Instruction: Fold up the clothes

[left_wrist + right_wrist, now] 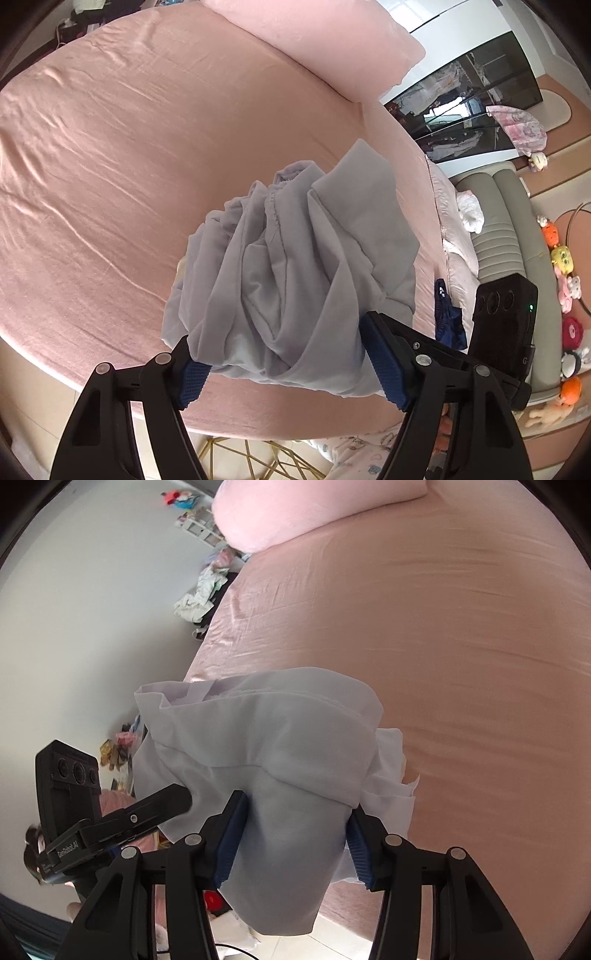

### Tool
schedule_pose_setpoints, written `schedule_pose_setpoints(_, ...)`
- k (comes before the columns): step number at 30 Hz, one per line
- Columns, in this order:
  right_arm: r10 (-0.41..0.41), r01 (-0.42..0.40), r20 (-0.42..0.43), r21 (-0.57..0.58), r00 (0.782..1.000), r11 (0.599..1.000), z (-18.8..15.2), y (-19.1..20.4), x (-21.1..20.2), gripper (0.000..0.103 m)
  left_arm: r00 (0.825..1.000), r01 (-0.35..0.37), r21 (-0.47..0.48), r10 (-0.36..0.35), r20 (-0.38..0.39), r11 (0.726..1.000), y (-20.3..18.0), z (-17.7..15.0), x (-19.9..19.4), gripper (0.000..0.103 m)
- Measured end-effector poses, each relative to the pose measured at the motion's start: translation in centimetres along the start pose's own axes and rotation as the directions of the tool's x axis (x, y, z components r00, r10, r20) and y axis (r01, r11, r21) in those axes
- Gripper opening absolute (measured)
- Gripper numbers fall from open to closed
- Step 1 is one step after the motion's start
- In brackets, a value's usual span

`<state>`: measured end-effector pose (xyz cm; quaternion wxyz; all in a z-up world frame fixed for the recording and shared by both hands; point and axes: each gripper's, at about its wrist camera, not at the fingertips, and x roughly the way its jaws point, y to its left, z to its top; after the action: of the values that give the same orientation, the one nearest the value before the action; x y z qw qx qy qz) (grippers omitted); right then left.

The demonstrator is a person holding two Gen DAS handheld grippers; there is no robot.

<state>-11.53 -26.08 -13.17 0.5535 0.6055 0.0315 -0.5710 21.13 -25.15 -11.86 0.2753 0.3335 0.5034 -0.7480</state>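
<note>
Left wrist view: rides behind the left gripper (284,365), angled steeply down and across the pink bed (110,166), very near the bunched grey garment (295,258); pink pillow (314,40) far, sofa (498,229) along the right edge. Right wrist view: rides behind the right gripper (295,842), also tilted down, close on the same garment (266,757), bed (461,646) right, white wall (92,609) left. Both share garment, bed and pillow (295,509), and each catches the other gripper's black body at its edge.
</note>
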Motion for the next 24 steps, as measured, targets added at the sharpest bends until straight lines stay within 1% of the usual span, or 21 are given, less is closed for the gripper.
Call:
schedule_pose_setpoints(3, 0.014, -0.014, -0.027, -0.005, 1.000, 1.000, 0.3, -0.7, 0.1, 0.054, 1.000, -0.003, 0.015, 0.003, -0.006, 1.000, -0.6, -0.3, 0.0, 0.074)
schedule_pose_setpoints(7, 0.024, -0.024, -0.041, -0.005, 0.999, 1.000, 0.8, -1.4, 0.4, 0.055, 1.000, -0.017, 0.043, 0.017, 0.001, 0.999, -1.2, -0.4, 0.0, 0.074)
schedule_pose_setpoints(10, 0.018, -0.019, -0.053, -0.011, 0.998, 1.000, 0.8, -1.6, 0.5, 0.056, 1.000, -0.013, 0.025, 0.013, -0.024, 1.000, -0.6, -0.2, 0.7, 0.074)
schedule_pose_setpoints(12, 0.007, -0.008, -0.061, -0.023, 0.998, 1.000, 0.8, -1.6, 0.7, 0.061, 0.999, -0.015, 0.017, 0.016, -0.041, 1.000, 0.1, -0.5, 1.2, 0.074)
schedule_pose_setpoints(14, -0.005, 0.003, -0.066, -0.033, 0.998, 0.999, 0.6, -1.5, 0.8, 0.064, 0.999, 0.009, 0.000, -0.009, -0.048, 1.000, 0.8, -0.5, 1.0, 0.075)
schedule_pose_setpoints(15, -0.012, 0.009, -0.067, -0.037, 0.998, 0.999, 0.6, -1.4, 0.8, 0.069, 0.998, 0.021, -0.009, -0.022, -0.051, 1.000, 1.1, -0.5, 0.9, 0.075)
schedule_pose_setpoints(17, -0.021, 0.019, -0.056, -0.037, 0.998, 0.999, 0.6, -1.3, 0.8, 0.073, 0.997, 0.031, -0.034, -0.033, -0.064, 0.999, 1.5, -0.2, 0.6, 0.076)
schedule_pose_setpoints(20, -0.021, 0.020, -0.035, -0.024, 0.999, 1.000, 0.5, -1.0, 0.6, 0.073, 0.996, 0.035, -0.059, -0.040, -0.082, 0.998, 1.8, 0.4, 0.2, 0.076)
schedule_pose_setpoints(24, -0.042, 0.041, -0.024, -0.037, 0.999, 0.998, 0.5, -0.2, 0.4, 0.073, 0.996, 0.018, -0.043, -0.022, -0.089, 0.999, 1.3, 0.8, -0.1, 0.076)
